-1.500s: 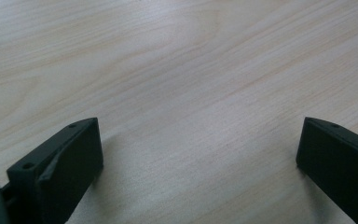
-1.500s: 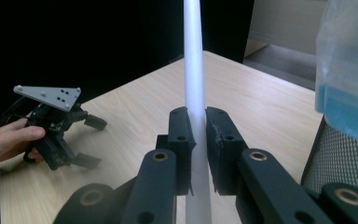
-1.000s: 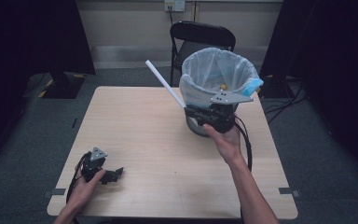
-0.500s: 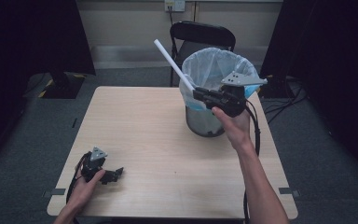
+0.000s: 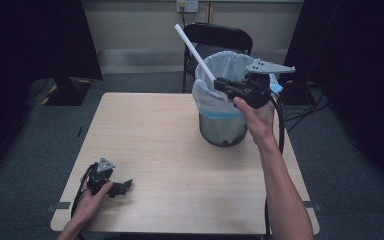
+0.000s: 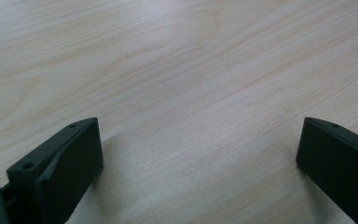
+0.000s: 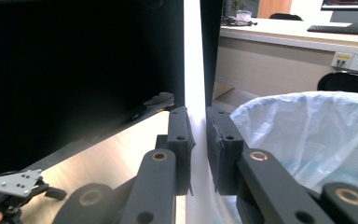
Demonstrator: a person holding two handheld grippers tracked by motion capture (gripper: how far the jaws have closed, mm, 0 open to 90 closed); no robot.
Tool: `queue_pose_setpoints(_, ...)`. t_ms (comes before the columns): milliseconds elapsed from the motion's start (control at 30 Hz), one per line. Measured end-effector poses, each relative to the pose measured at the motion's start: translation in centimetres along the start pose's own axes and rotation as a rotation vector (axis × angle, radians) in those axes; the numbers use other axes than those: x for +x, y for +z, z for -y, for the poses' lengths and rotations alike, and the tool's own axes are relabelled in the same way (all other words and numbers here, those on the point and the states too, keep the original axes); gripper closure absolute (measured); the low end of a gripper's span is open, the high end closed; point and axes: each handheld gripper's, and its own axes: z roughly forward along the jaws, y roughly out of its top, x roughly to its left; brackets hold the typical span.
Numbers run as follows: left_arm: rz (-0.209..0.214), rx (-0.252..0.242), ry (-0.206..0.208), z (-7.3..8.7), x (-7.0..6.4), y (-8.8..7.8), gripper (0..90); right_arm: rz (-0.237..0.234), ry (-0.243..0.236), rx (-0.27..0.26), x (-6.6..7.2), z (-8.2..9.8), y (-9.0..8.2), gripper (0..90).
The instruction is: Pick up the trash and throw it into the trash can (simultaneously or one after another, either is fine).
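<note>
Raised since a second ago, the right gripper [image 5: 222, 82] is now hanging above the near rim of the bin [image 5: 223, 131], with the white strip [image 5: 194, 51] it is clamping tilted up and away to the left; the left gripper [image 5: 122, 187] is lying where it was.

High view: a person's right hand [image 5: 254, 114] is holding the right gripper over the bin, which is standing near the table's [image 5: 155, 130] far right corner, lined with a pale blue bag [image 5: 211, 101]. The strip is slanting from the jaws up past the bin's left rim, in front of a black chair [image 5: 215, 37] behind the table. The left gripper is resting by the near left corner under the left hand [image 5: 91, 200].

Left gripper view: its two black jaws are standing wide apart over bare wood, nothing between them.

Right gripper view: the jaws are pinching the strip [image 7: 193, 70], which is running straight up between them. The bag [image 7: 317, 135] is showing at right, the left gripper [image 7: 16, 189] lying far off at lower left on the table [image 7: 116, 154].
</note>
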Motion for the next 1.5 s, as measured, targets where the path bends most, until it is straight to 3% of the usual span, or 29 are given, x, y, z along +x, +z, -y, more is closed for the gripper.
queue_pose_setpoints(400,0.0,0.0,0.0,0.0,0.0,0.0,0.0,0.069,0.036,0.041,-3.2,-0.8,0.3,80.8)
queue_pose_setpoints(733,0.001,0.0,0.0,0.0,0.0,0.0,0.0,0.104,0.087,0.068,-5.7,-0.3,1.1,80.4)
queue_pose_setpoints(833,0.001,-0.001,0.0,0.0,0.0,0.0,0.0,0.125,0.084,0.08,-5.9,-0.3,1.4,80.2)
queue_pose_setpoints(933,0.0,0.0,-0.001,0.0,0.0,0.0,0.0,0.161,0.099,0.097,-6.5,0.0,1.8,72.1)
queue_pose_setpoints(1000,0.001,0.0,0.0,0.0,0.0,0.0,0.0,0.183,0.099,0.1,-6.7,0.3,1.9,59.3)
queue_pose_setpoints(1167,0.001,0.0,0.0,0.0,0.0,0.0,0.0,0.181,0.111,0.085,-6.6,0.4,1.7,47.4)
queue_pose_setpoints(1500,0.0,0.002,0.002,0.0,0.0,0.0,0.0,0.152,0.12,0.081,-6.1,0.5,1.2,37.7)
